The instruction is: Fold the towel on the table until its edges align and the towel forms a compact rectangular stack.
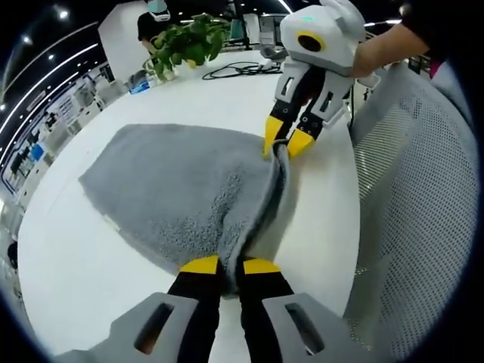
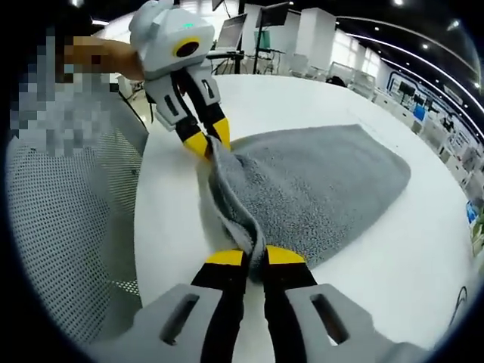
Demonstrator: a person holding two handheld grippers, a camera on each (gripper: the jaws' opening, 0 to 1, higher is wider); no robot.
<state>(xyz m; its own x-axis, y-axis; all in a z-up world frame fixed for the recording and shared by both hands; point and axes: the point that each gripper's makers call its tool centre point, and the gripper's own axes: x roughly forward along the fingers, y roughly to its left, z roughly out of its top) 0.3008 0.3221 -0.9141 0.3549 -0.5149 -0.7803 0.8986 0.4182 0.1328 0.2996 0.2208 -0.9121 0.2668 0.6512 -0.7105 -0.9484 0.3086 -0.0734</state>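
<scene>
A grey towel lies spread on the white table, with its near edge lifted and bunched into a ridge. My left gripper is shut on one corner of that edge. The right gripper shows across the towel, shut on the other corner, a hand behind it. In the right gripper view the towel fans out to the right, my right gripper pinches its near corner, and the left gripper clamps the far corner.
A white mesh chair back stands close against the table edge, also seen as the mesh chair. A potted plant and a black cable sit at the table's far end. Office desks and monitors lie beyond.
</scene>
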